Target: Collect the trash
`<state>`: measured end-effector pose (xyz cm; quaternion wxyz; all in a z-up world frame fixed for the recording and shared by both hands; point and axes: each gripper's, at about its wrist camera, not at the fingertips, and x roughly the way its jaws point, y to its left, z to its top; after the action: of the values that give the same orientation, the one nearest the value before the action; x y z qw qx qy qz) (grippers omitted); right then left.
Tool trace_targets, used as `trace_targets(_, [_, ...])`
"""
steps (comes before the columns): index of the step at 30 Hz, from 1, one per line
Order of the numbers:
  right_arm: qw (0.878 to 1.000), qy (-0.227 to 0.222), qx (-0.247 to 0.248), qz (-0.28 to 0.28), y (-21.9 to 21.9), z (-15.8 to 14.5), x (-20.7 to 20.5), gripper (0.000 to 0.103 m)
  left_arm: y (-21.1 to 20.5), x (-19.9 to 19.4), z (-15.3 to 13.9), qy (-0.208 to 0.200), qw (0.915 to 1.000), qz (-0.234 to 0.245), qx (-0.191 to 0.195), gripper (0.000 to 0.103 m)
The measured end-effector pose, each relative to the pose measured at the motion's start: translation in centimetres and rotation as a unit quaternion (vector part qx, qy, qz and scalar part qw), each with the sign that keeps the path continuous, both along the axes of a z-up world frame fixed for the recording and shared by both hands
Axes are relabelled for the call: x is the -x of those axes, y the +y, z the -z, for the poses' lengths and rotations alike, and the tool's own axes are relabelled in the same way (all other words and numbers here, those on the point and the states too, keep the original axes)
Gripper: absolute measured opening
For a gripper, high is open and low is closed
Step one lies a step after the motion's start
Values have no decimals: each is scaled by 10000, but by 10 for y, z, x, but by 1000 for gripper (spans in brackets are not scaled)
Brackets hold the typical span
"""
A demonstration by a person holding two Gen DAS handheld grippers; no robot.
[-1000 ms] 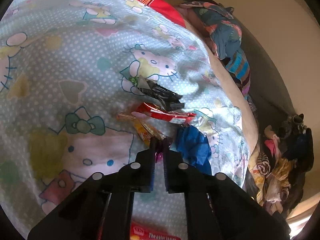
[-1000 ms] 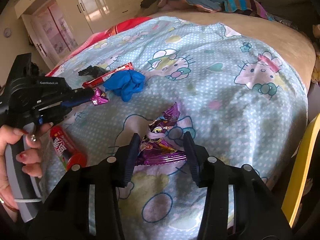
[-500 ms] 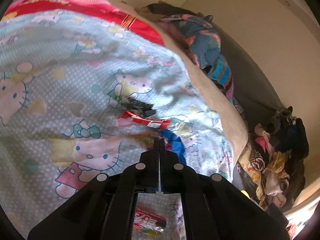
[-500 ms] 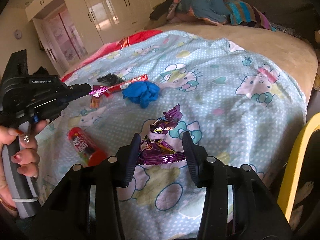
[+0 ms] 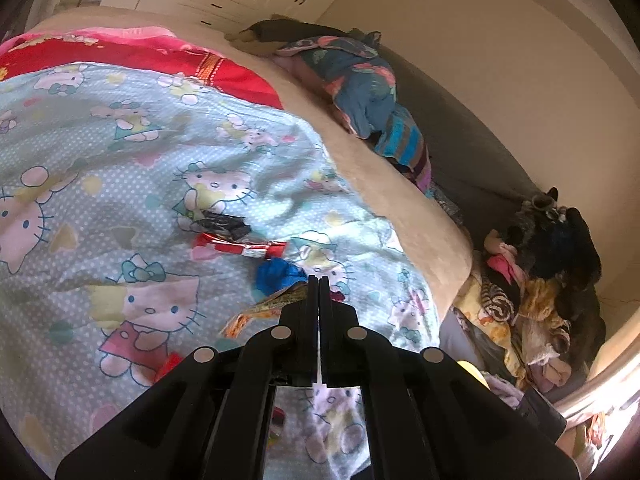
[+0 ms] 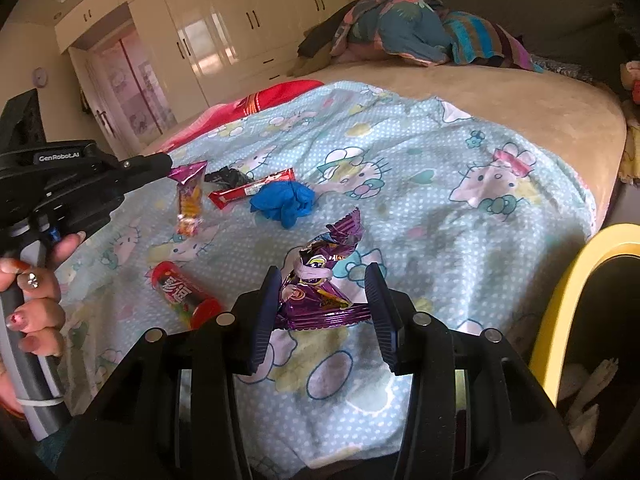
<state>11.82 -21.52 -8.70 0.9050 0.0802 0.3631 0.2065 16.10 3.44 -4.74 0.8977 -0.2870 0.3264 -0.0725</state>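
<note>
My left gripper is shut on an orange snack wrapper with a purple end, held in the air above the bed; it hangs from the gripper in the right wrist view. My right gripper is open, its fingers on either side of a purple snack bag lying on the Hello Kitty sheet. A red bar wrapper, a black wrapper, a crumpled blue glove and a red candy tube lie on the sheet.
A yellow-rimmed bin stands at the bed's right edge. Folded bedding lies at the far end of the bed. Clothes and soft toys are piled beside the bed. Wardrobes line the far wall.
My left gripper has lifted the orange wrapper off the sheet and risen away from the bed. My right gripper has stayed open around the purple bag.
</note>
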Motion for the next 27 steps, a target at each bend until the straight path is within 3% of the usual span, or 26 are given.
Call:
trace_targets(15, [9987, -23, -66, 498, -48, -16, 12, 36, -59, 10, -25, -284, 9960, 849, -7, 1])
trace_targets(27, [9923, -5, -238, 1215, -108, -26, 14, 36, -100, 14, -32, -386, 9898, 1368, -105, 1])
